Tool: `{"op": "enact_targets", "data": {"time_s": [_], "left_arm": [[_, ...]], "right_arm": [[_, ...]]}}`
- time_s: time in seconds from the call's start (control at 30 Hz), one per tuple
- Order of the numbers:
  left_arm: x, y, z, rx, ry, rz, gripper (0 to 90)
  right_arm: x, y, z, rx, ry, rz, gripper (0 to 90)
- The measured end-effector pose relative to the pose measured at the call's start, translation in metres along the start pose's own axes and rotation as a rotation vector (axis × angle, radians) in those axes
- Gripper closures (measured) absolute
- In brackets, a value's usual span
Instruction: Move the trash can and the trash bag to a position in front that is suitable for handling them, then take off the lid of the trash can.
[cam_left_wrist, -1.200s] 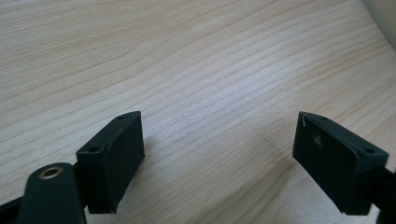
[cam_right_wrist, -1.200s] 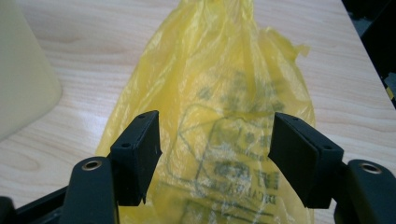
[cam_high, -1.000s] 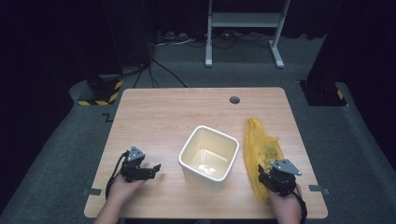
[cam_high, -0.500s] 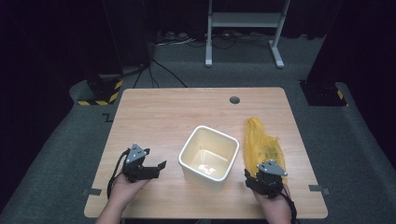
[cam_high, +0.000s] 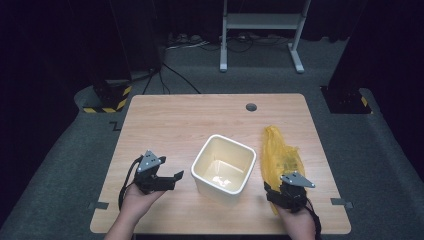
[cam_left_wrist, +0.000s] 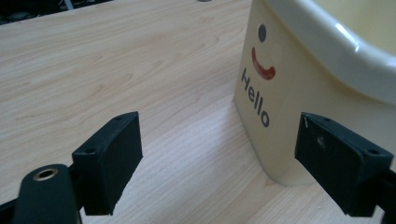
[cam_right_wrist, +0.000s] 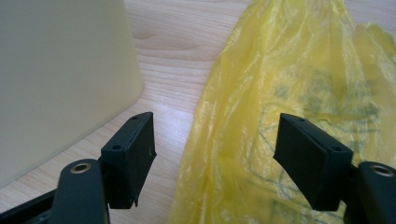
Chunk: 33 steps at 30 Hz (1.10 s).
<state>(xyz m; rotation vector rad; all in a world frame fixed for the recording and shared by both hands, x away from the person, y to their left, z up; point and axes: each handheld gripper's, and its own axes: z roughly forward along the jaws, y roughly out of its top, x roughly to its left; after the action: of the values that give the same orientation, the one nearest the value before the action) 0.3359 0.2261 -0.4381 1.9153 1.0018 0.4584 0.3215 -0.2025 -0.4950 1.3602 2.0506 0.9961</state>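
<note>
While both hand-held grippers stand with jaws apart and nothing clamped, the risks lie in the pick-up. The right hand-held gripper (cam_high: 283, 188) sits at the near end of the yellow bag (cam_high: 279, 156), which lies flat on the counter (cam_high: 175, 120) just right of the cream bin (cam_high: 223, 169); in the right gripper view the film (cam_right_wrist: 280, 93) runs between the jaws, unpinched. Its jaws have just eased slightly inward. Judgement: thin, slack film may slip from a shallow pinch, or only one layer may be caught, leaving the bag shut. The left hand-held gripper (cam_high: 172, 177) faces the bin wall (cam_left_wrist: 280, 93) without touching. The light bin could slide or tip if nudged or unsupported.
</note>
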Motion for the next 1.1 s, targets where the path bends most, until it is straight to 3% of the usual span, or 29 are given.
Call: {"op": "enact_targets", "data": {"time_s": [0.13,0.3,0.43,0.9,1.1], "left_arm": [[-0.003,0.009,-0.004,-0.025,-0.005,-0.022,16.4],[-0.008,0.016,-0.006,-0.042,0.011,-0.01,16.5],[-0.014,0.025,-0.004,-0.081,-0.009,-0.01,16.8],[-0.032,0.038,0.003,-0.116,-0.011,-0.021,21.0],[-0.044,0.049,0.007,-0.124,-0.02,0.0,26.9]], "right_arm": [[-0.002,-0.003,-0.001,-0.004,0.013,-0.006,32.9],[-0.003,-0.004,-0.004,-0.017,0.009,-0.015,32.4],[-0.005,-0.004,-0.006,-0.022,0.003,-0.005,32.2],[-0.005,-0.004,-0.003,-0.041,-0.027,-0.015,34.3],[-0.001,-0.005,-0.006,-0.04,-0.024,-0.037,37.1]]}}
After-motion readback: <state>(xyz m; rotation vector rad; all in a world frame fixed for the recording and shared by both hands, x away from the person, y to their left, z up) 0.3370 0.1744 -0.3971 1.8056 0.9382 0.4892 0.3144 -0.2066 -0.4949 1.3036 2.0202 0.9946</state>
